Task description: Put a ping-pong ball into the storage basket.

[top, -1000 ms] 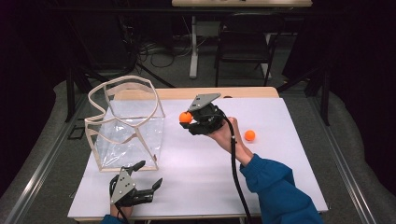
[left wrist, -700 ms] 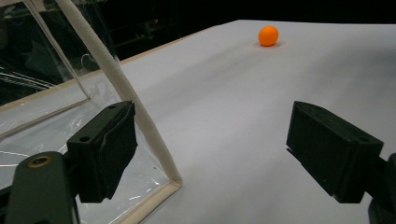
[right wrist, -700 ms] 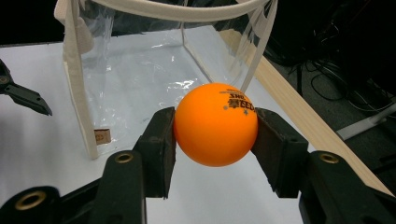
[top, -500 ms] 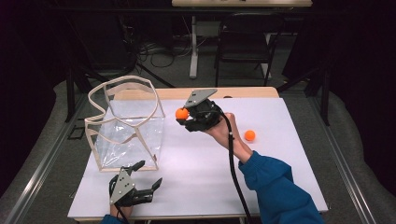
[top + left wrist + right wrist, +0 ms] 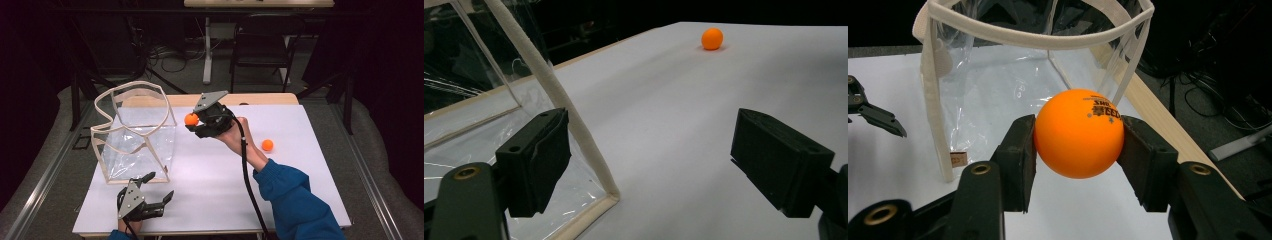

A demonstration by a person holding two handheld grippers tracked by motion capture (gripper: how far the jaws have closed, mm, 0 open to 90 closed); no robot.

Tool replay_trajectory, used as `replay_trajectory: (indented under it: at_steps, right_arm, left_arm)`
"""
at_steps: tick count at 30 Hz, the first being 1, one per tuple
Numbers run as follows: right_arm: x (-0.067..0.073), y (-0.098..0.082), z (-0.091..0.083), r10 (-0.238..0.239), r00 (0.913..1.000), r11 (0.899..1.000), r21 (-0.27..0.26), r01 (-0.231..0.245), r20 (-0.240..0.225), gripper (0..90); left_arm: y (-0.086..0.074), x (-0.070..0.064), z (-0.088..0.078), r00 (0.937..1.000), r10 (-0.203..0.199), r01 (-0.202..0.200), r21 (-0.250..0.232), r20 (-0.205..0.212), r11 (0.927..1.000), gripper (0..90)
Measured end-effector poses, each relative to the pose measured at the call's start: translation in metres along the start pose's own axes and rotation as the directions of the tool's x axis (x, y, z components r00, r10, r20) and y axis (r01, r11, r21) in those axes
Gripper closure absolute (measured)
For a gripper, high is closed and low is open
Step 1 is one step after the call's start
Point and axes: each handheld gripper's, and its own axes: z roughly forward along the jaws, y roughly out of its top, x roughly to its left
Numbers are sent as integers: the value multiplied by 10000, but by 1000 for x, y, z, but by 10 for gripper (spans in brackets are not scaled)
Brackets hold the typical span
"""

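Note:
My right gripper [image 5: 192, 120] [image 5: 1078, 137] is shut on an orange ball [image 5: 191, 119] [image 5: 1079, 133], held in the air just right of the clear plastic bag [image 5: 135, 132] [image 5: 1013, 75] with a cream rim. The bag stands open on the white table at the left. A second orange ball [image 5: 267, 145] [image 5: 712, 38] lies on the table to the right of my right hand. My left gripper [image 5: 157, 187] [image 5: 651, 155] rests open near the table's front edge, close to the bag's front corner [image 5: 611, 192], with nothing between its jaws.
The white table top [image 5: 280, 190] ends in a wooden strip [image 5: 260, 98] at the back. A chair [image 5: 260, 50] and cables stand on the dark floor behind. The right gripper's black cable [image 5: 246, 170] trails along the blue sleeve [image 5: 295, 200].
My right gripper has carried the orange ball a little to the left, toward the bag. The left gripper has stayed where it was.

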Motion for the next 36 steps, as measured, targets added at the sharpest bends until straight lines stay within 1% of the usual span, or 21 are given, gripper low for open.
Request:
replay_trajectory:
  at_steps: [4, 11, 15, 23, 31, 36]
  right_arm:
    - [-2, 3, 2, -53, 10000, 10000, -12, 53, -2, 505]
    - [-1, 8, 4, 104, 9999, 9999, 25, -104, -107, 505]
    - [-1, 14, 3, -1, 10000, 10000, -28, 1, -99, 505]
    - [-4, 19, 7, -85, 9999, 9999, 90, 85, -55, 505]
    - [-11, 26, 7, 192, 9995, 9998, 43, -191, -254, 505]
    - [-14, 31, 8, 186, 9995, 9998, 7, -186, -274, 506]
  left_arm:
    - [0, 0, 0, 10000, -24, 24, 19, -6, 10000, 160]
    - [0, -1, 0, 10000, -7, 7, 13, 16, 10000, 160]
    - [0, -1, 0, 10000, -5, 5, -6, 2, 10000, 160]
    - [0, -1, 0, 10000, -1, 1, 25, 42, 10000, 160]
    - [0, -1, 0, 10000, -14, 14, 17, 20, 10000, 160]
    - [0, -1, 0, 10000, 10, -10, 14, 34, 10000, 160]
